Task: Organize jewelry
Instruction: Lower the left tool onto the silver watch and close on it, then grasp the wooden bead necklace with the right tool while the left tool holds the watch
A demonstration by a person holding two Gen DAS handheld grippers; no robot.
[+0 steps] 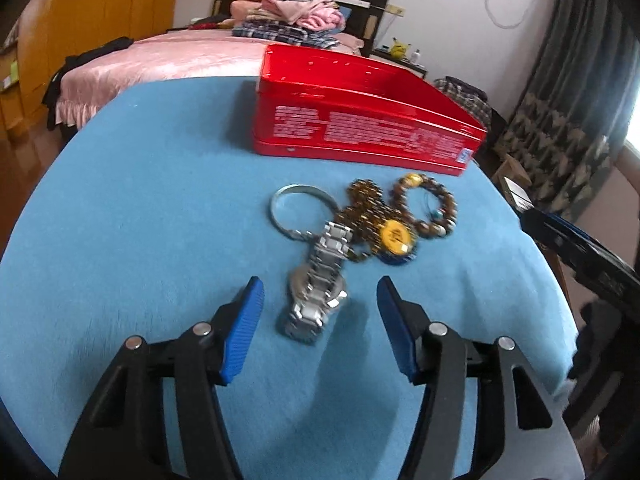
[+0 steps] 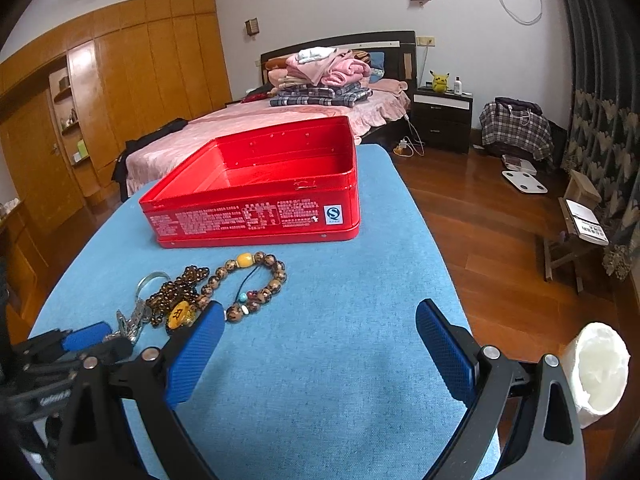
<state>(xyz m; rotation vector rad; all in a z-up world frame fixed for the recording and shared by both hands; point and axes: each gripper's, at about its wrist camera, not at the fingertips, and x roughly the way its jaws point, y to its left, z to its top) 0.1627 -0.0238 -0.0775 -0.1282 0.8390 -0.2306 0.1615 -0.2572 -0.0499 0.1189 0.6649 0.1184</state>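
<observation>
An open red tin box (image 1: 360, 128) stands at the far side of the blue table (image 1: 140, 220); it also shows in the right wrist view (image 2: 256, 204). In front of it lie a silver bangle (image 1: 280, 200), a dark bead necklace with a yellow pendant (image 1: 394, 236), a brown bead bracelet (image 1: 436, 208) and a steel watch (image 1: 316, 292). My left gripper (image 1: 320, 296) is open, its fingers on either side of the watch. My right gripper (image 2: 320, 320) is open and empty over bare cloth, right of the bracelet (image 2: 260, 280). The left gripper (image 2: 88, 338) shows at the left there.
A bed (image 2: 280, 120) with folded clothes stands behind the table. A nightstand (image 2: 442, 116) and wooden floor (image 2: 480, 220) lie to the right. A white cup-like object (image 2: 598, 372) is beside the table's right edge.
</observation>
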